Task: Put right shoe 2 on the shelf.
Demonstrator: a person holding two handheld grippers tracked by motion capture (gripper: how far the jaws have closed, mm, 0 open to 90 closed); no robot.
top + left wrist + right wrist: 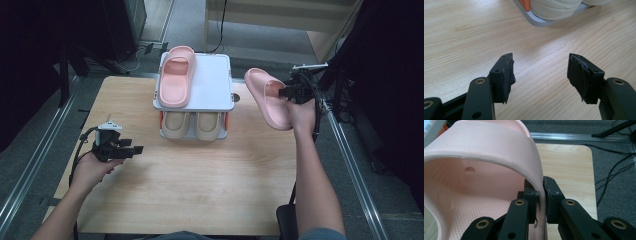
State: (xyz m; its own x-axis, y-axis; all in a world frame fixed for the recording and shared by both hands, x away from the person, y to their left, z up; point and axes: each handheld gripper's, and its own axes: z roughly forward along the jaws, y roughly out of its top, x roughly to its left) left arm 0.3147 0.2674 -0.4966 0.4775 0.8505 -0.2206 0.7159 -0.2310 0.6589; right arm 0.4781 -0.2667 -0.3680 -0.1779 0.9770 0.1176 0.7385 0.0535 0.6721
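Observation:
A pink slipper [267, 97] hangs in the air right of a two-tier shoe rack [215, 95]; my right gripper [289, 92] is shut on its strap. In the right gripper view the jaws pinch the strap's edge [537, 180], one inside and one outside. The matching pink slipper [176, 76] lies on the rack's white top shelf, left side. Two beige slippers [194, 125] sit on the lower shelf; one beige slipper [554, 8] shows in the left gripper view. My left gripper [135, 149] hovers open above the wooden table [190, 185] at the left, nothing between its fingertips [506, 75].
The rack's grey lower rim [536, 21] with an orange post [524, 3] lies ahead of the left gripper. Metal rails [350, 170] run along both table sides. Black stands and cables [125, 55] sit on the floor behind the table.

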